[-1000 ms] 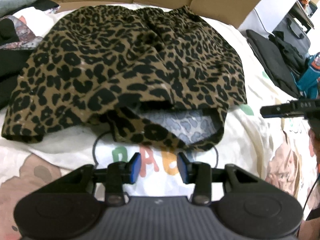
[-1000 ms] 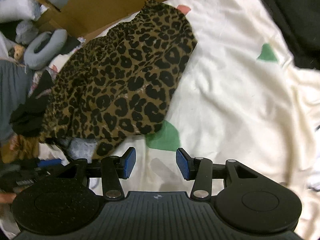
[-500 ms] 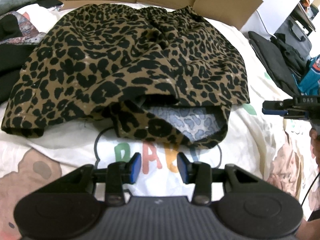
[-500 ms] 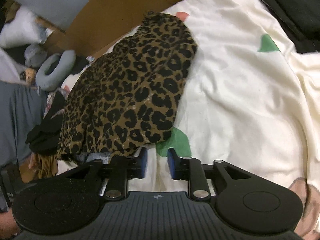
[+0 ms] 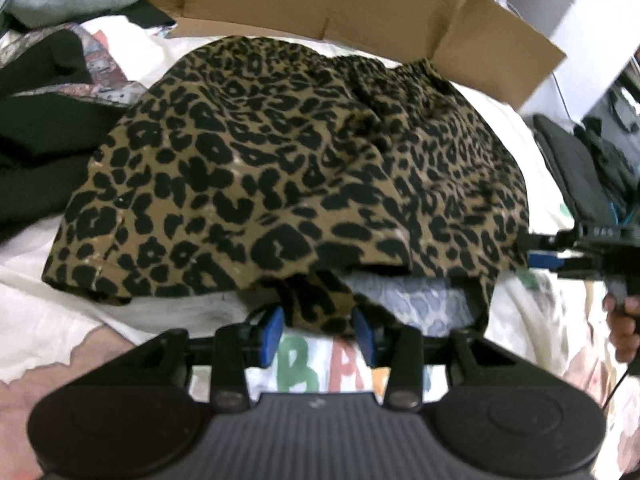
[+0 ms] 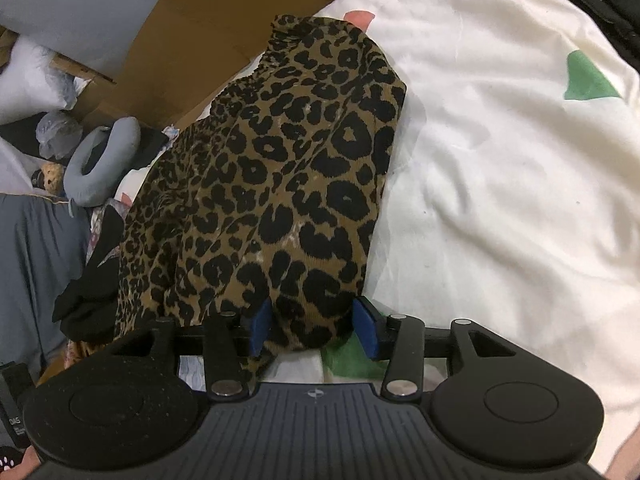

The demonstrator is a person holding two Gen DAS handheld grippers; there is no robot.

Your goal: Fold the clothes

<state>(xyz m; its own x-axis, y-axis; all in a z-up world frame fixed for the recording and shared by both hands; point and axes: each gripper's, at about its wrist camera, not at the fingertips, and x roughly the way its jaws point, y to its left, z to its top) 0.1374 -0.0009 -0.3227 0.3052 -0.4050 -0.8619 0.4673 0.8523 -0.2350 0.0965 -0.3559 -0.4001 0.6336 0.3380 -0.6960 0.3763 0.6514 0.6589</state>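
A leopard-print garment [image 5: 300, 160] lies spread on a white printed sheet [image 5: 60, 320], its near hem turned up to show a grey inside. My left gripper [image 5: 319, 336] is open at that hem, and a fold of the hem lies between its blue pads without being pinched. In the right wrist view the same garment [image 6: 280, 180] runs away from me. My right gripper [image 6: 312, 330] has its jaws opening, with the garment's near corner between the pads. That gripper also shows at the right edge of the left wrist view [image 5: 552, 260], held by a hand.
Flattened cardboard [image 5: 380, 4] stands behind the garment. Dark clothes [image 5: 36, 132] are piled at the left, with a grey neck pillow [image 6: 96, 164] beyond them. A black bag [image 5: 572, 168] lies at the right. The sheet [image 6: 500, 160] is bare to the right of the garment.
Both grippers have moved forward to the garment's near edge, so fabric now lies between each pair of pads. The right jaws narrowed, then widened again.
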